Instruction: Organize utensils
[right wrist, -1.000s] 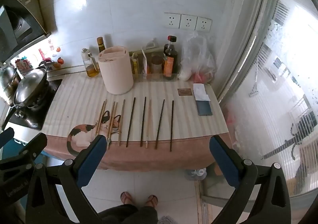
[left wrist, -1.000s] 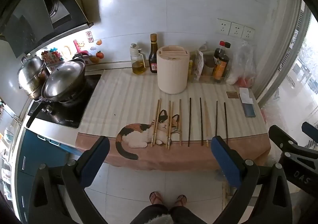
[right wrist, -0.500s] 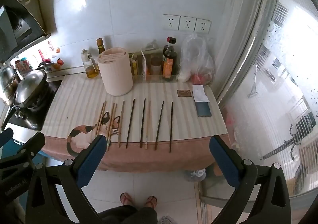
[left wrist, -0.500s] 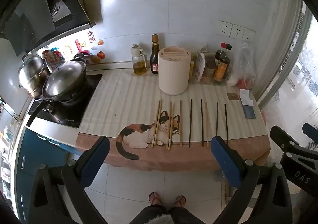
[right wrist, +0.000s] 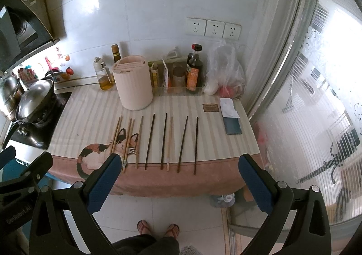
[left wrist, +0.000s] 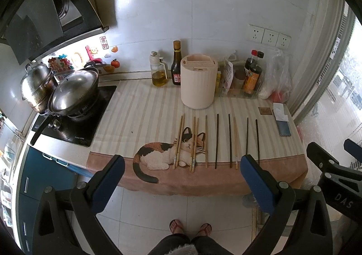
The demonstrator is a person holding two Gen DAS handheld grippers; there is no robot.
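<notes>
I see white tiled wall point(left wrist: 203, 6) with three sockets point(right wrist: 212, 27); black range hood point(left wrist: 40, 17) top left over the stove point(left wrist: 74, 123). Frosted window point(right wrist: 316, 74) on the right, daylight coming through. Pale tile floor point(left wrist: 181, 209); blue cabinet fronts point(left wrist: 38, 178) under the counter.

Both wrist views look down and forward from well back off the counter point(left wrist: 158, 101), the left one set further left. They share the chopsticks point(left wrist: 217, 139), holder point(right wrist: 133, 84) and floor.
</notes>
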